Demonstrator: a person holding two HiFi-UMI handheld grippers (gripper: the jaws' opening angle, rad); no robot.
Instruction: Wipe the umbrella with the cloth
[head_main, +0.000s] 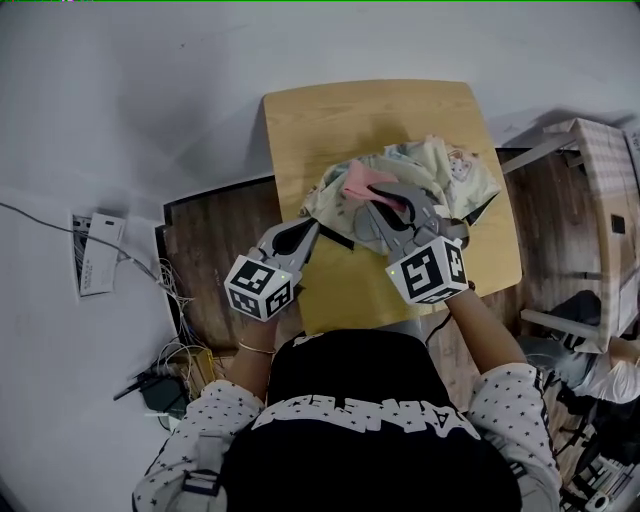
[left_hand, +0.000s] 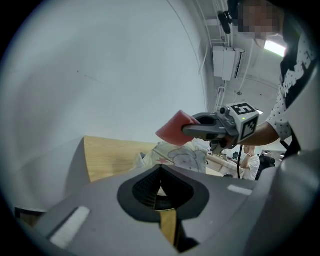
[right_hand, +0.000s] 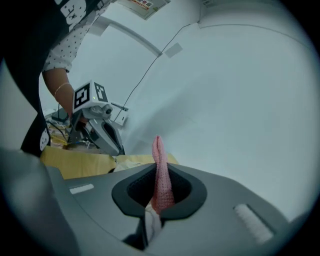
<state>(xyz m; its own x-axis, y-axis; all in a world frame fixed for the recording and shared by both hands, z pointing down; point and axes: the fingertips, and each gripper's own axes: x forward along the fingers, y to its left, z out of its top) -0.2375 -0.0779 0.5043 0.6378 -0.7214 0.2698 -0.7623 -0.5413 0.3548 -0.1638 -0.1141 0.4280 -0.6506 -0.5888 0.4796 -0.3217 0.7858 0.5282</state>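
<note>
A folded umbrella (head_main: 440, 170) with a pale cartoon print lies crumpled on the small wooden table (head_main: 330, 120). My right gripper (head_main: 385, 200) is raised above it and shut on a pink cloth (head_main: 360, 180). In the right gripper view the cloth (right_hand: 160, 165) stands up between the jaws. My left gripper (head_main: 312, 228) is shut at the umbrella's near left edge. A pale sliver of fabric shows between its pads (left_hand: 161, 190). From the left gripper view the right gripper (left_hand: 200, 129) hovers with the cloth (left_hand: 172, 129) over the umbrella (left_hand: 182, 156).
A black strap (head_main: 335, 238) trails from the umbrella across the table. Cables and a power strip (head_main: 170, 375) lie on the floor at left, beside a white box (head_main: 97, 255). A wooden crate (head_main: 600, 190) stands at right, with another person (head_main: 612, 378) beyond it.
</note>
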